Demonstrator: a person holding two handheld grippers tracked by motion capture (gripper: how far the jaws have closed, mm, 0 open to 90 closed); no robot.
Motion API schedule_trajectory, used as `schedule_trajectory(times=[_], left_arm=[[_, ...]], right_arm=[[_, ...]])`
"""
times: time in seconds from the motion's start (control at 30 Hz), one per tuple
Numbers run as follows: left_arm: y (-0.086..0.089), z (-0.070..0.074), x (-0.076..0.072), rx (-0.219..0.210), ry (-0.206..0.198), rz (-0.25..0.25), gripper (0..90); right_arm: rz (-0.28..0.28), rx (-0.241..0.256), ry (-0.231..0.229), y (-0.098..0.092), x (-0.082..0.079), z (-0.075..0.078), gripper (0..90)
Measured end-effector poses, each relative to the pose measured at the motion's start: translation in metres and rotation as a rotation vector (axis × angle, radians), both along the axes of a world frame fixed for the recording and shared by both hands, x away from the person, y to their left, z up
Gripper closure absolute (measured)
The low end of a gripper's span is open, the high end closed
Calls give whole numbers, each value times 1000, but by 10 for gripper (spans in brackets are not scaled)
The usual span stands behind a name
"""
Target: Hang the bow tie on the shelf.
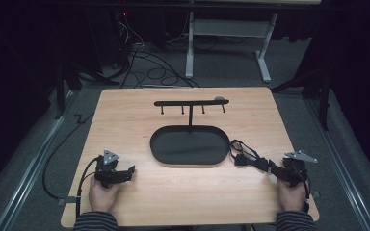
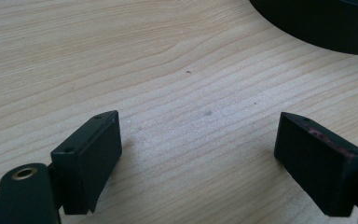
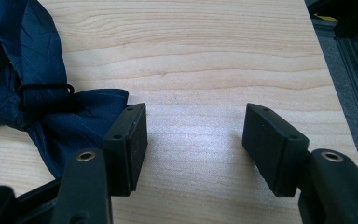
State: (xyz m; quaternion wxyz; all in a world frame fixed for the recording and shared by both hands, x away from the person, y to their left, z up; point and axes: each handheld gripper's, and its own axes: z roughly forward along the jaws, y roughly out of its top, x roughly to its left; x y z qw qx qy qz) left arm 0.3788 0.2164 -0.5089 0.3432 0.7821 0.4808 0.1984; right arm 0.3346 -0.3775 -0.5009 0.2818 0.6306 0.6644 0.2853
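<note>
A dark blue bow tie (image 1: 247, 161) with a thin black strap lies on the wooden table, just right of a black oval tray (image 1: 173, 149). From the tray's back edge rises a black post carrying a crossbar (image 1: 191, 102) with several small hooks. My right gripper (image 1: 271, 166) rests on the table at the bow tie's right end, open. In the right gripper view the bow tie (image 3: 37, 107) lies against the outside of the left jaw, and bare wood shows between the fingertips of the right gripper (image 3: 196, 126). My left gripper (image 1: 129, 171) (image 2: 198, 135) is open over bare wood, left of the tray.
The tray's rim (image 2: 326, 28) curves across the top right of the left gripper view. The table's right edge (image 3: 326, 84) drops to a grey floor with metal rails. Cables and a white table frame (image 1: 226, 43) lie on the floor beyond the table.
</note>
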Motion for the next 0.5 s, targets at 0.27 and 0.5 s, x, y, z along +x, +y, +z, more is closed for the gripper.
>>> schedule_trajectory(times=[0.27, 0.5], left_arm=[[0, 0, 0, 0, 0, 0, 156], [0, 0, 0, -1, -1, -4, 163]], right_arm=[[0, 0, 0, 0, 0, 0, 422], [4, 3, 4, 0, 0, 0, 423]])
